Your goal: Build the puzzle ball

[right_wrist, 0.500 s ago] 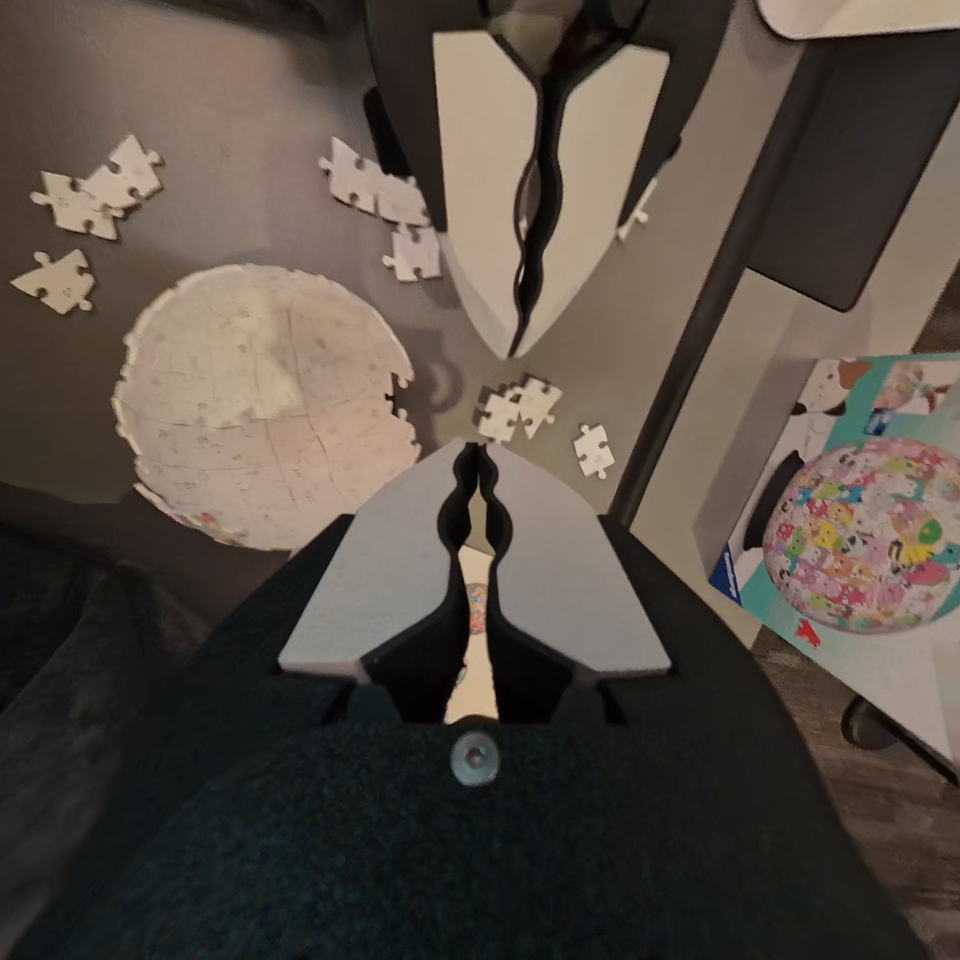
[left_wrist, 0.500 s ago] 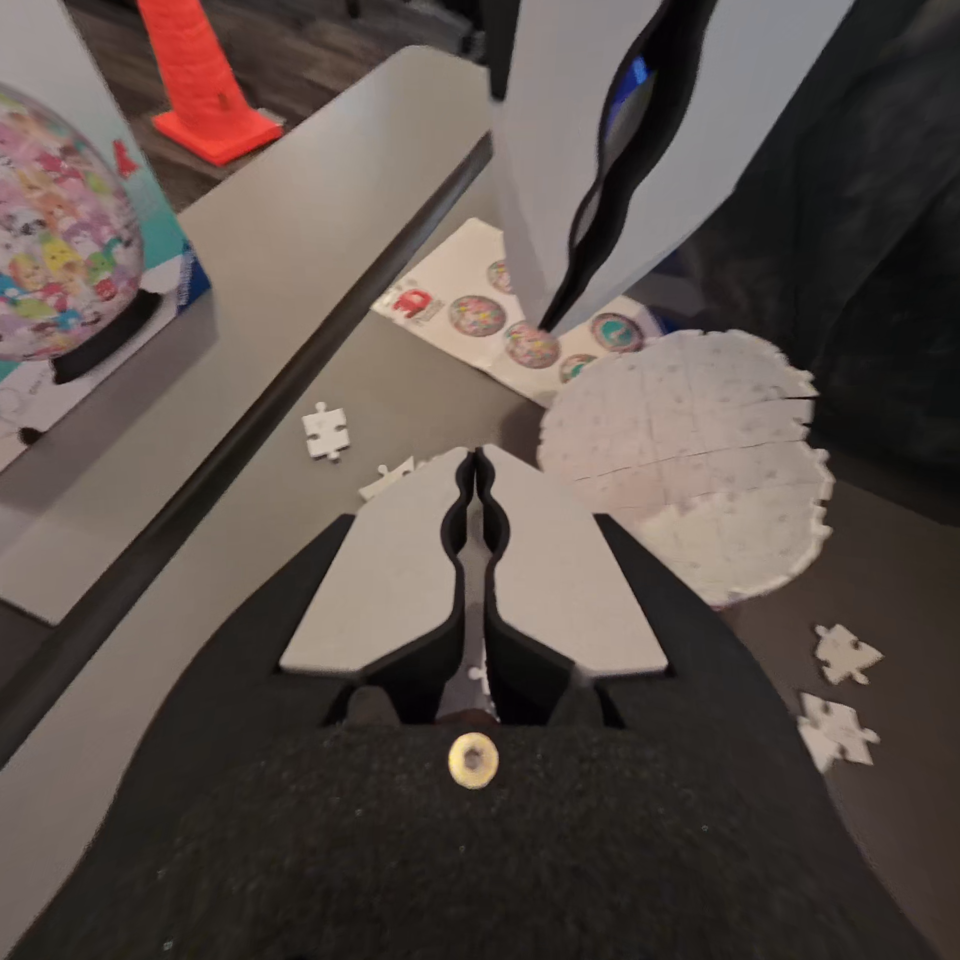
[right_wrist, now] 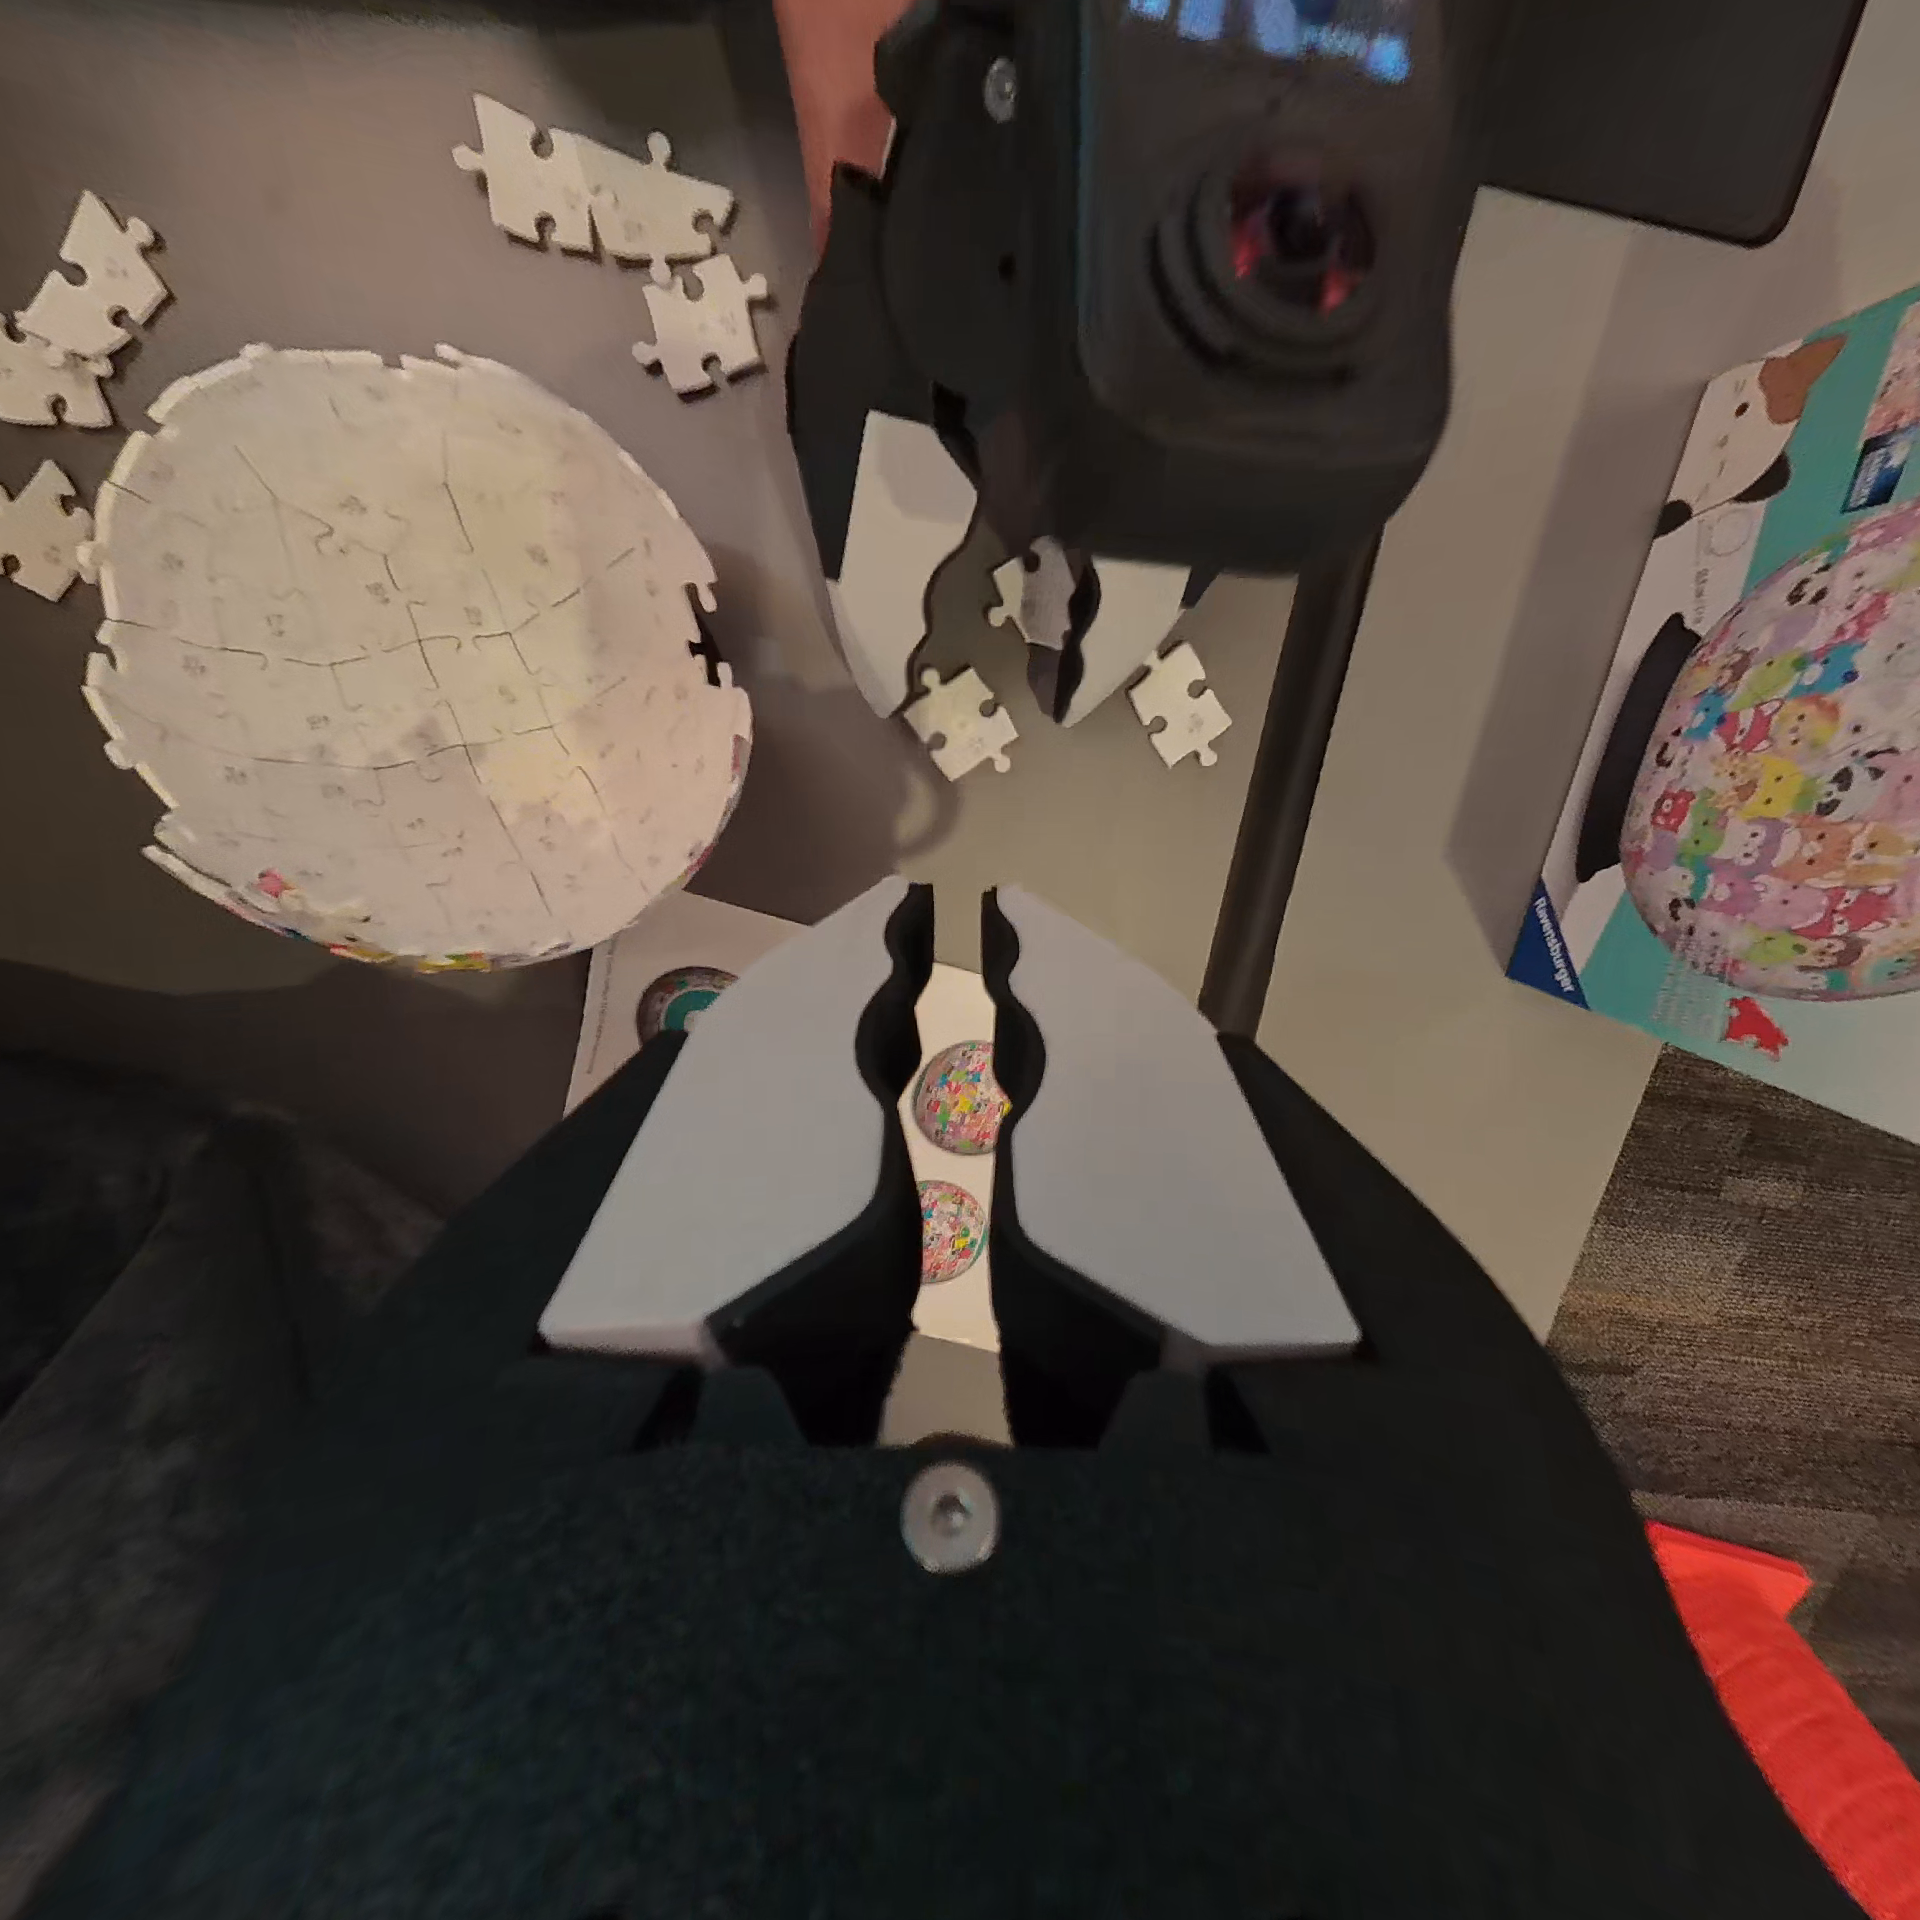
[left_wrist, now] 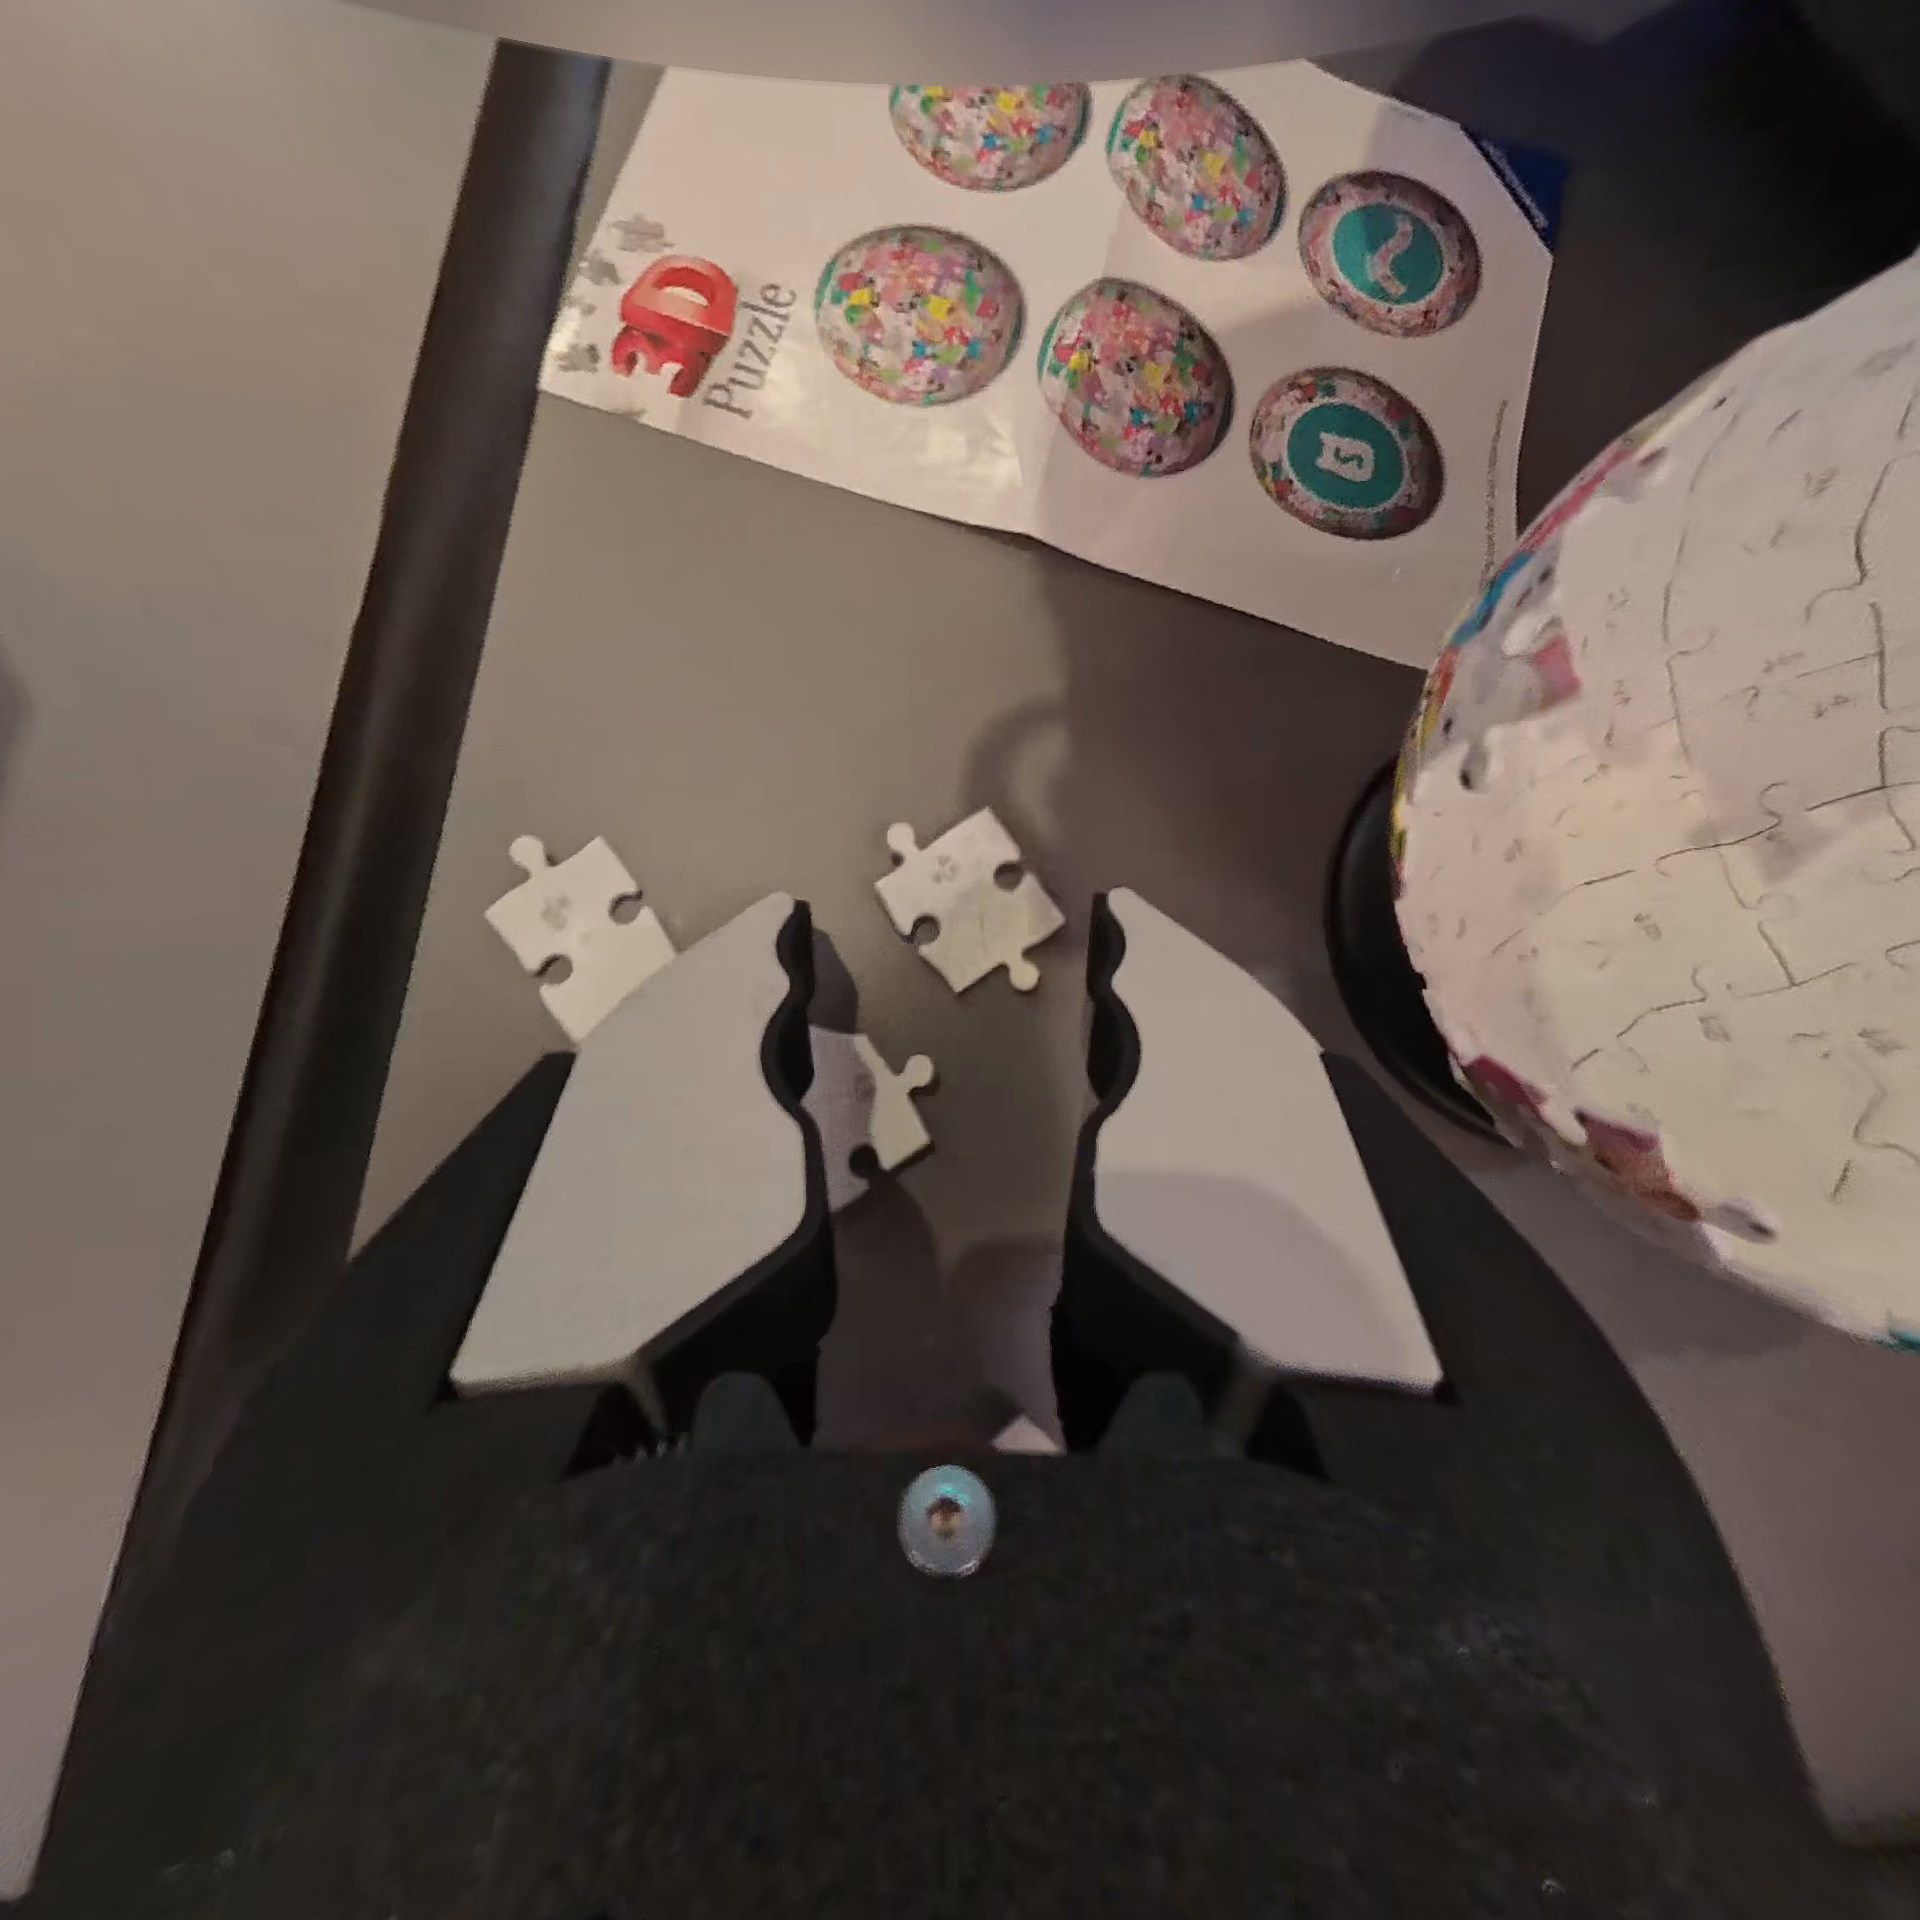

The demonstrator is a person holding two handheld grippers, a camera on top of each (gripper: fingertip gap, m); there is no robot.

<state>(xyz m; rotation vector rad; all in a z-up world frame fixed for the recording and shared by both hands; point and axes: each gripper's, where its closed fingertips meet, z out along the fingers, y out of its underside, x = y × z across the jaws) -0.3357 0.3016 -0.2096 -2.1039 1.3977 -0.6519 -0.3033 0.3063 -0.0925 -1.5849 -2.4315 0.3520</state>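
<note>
The half-built puzzle ball (right_wrist: 416, 665) is a white open shell on the dark table; it also shows at the right of the left wrist view (left_wrist: 1683, 883). My left gripper (left_wrist: 948, 914) is open and low over loose white pieces. One piece (left_wrist: 873, 1107) lies between its jaws against the left finger, ungripped. Another piece (left_wrist: 971, 899) lies just past the tips and a third (left_wrist: 577, 930) to the left. The right wrist view shows the left gripper (right_wrist: 987, 712) from the front. My right gripper (right_wrist: 953, 894) is open by a narrow gap, empty, above the leaflet (right_wrist: 951, 1112).
The printed leaflet (left_wrist: 1039, 312) lies beyond the pieces. A dark gap between tabletops (left_wrist: 416, 623) runs on the left. The puzzle box (right_wrist: 1818, 727) stands on the far table. More loose pieces (right_wrist: 597, 197) lie past the shell. A black ball stand (left_wrist: 1361, 935) sits under the shell. An orange cone (right_wrist: 1766, 1662) is on the floor. Spacing between my two grippers at the tips: around 12 centimeters.
My left gripper has opened and dropped close to the loose pieces. My right gripper has parted slightly and pulled back over the leaflet.
</note>
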